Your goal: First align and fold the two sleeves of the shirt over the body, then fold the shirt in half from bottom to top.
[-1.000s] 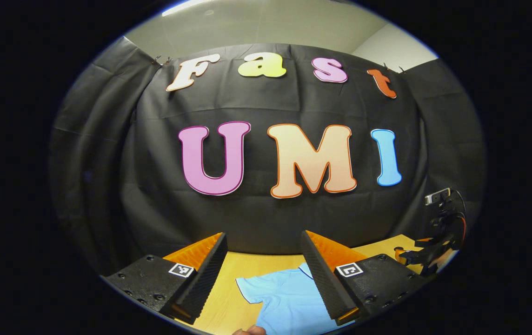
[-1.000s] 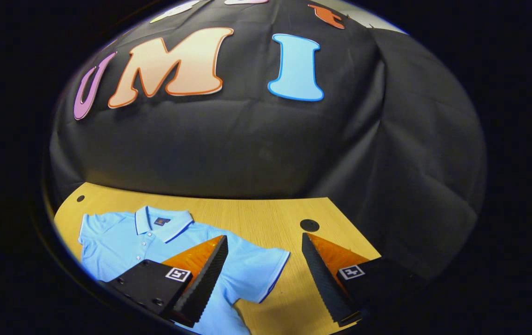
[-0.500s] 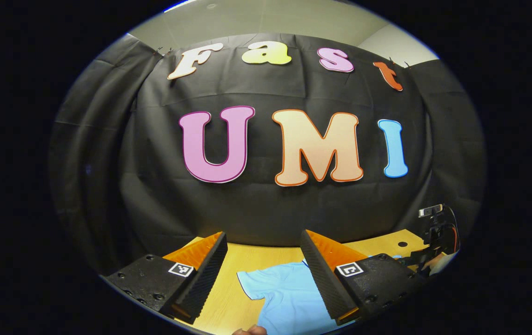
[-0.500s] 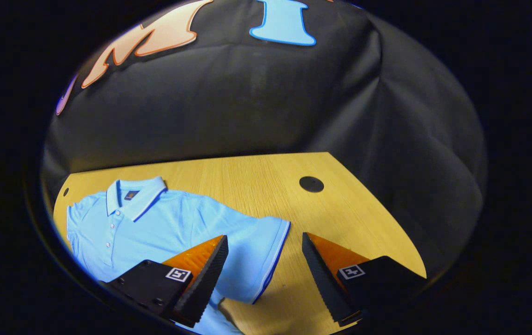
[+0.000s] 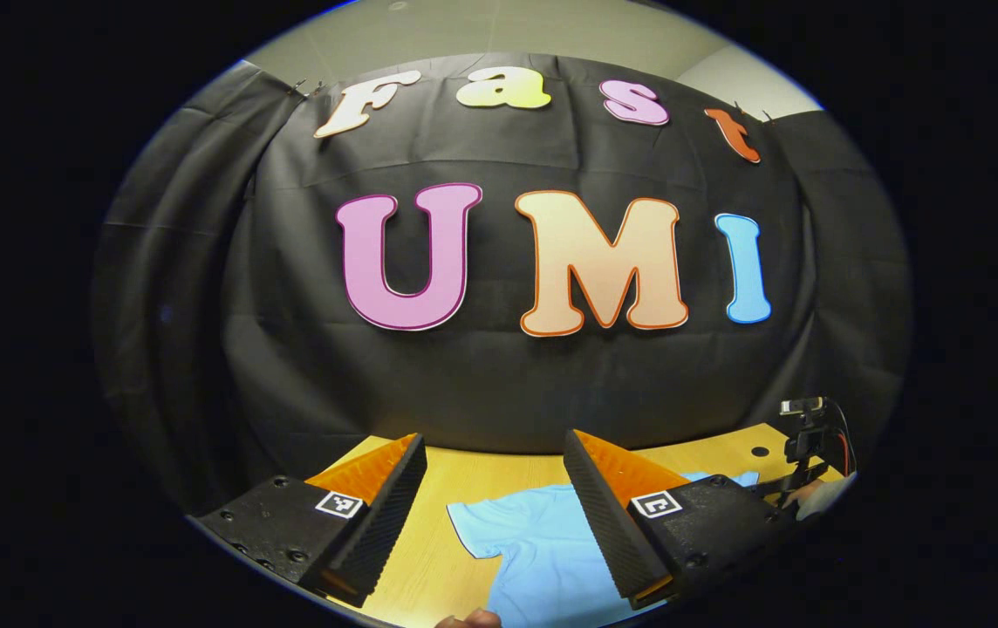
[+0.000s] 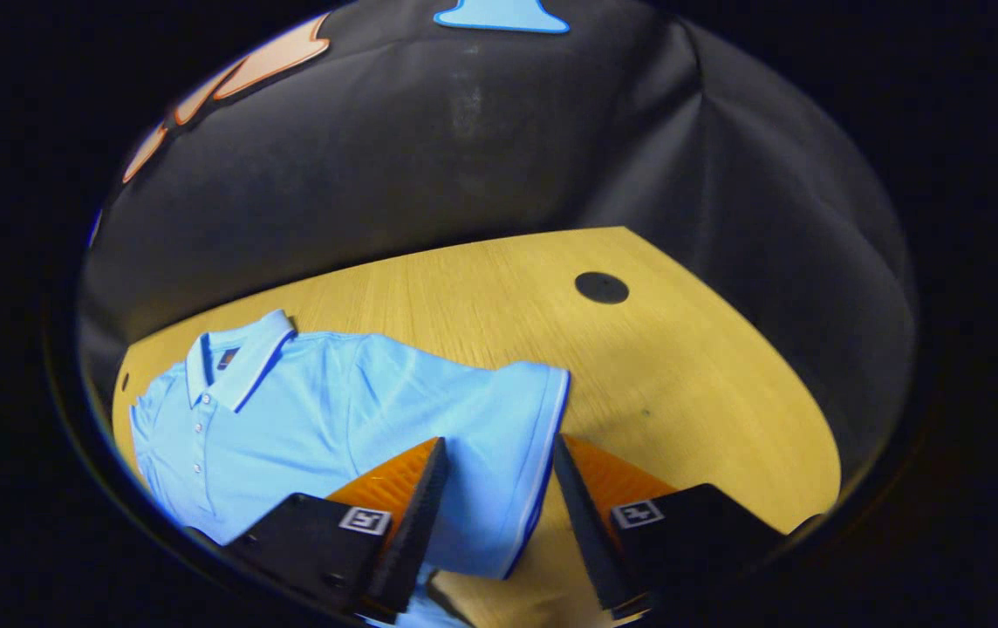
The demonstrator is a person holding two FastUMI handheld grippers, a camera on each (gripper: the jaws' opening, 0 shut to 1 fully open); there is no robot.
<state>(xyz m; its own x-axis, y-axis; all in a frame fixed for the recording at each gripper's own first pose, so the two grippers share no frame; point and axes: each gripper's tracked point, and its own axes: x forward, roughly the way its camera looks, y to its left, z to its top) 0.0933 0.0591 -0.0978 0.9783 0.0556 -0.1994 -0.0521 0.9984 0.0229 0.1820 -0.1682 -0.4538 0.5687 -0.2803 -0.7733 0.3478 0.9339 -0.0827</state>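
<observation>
The light blue polo shirt (image 6: 333,419) is lying flat on the wooden table (image 6: 682,366), collar toward the back wall, both sleeves spread out. It's thin, floppy knit, so it weighs next to nothing and will sag and wrinkle; I'd pinch right at the sleeve hem.

The right gripper (image 6: 492,506) is wide apart, straddling the trimmed cuff of the sleeve (image 6: 508,436), probably not touching cloth yet, hard to say from this angle. The left gripper (image 5: 495,510) is also spread open and holding nothing, hovering over the other sleeve (image 5: 486,528).
</observation>
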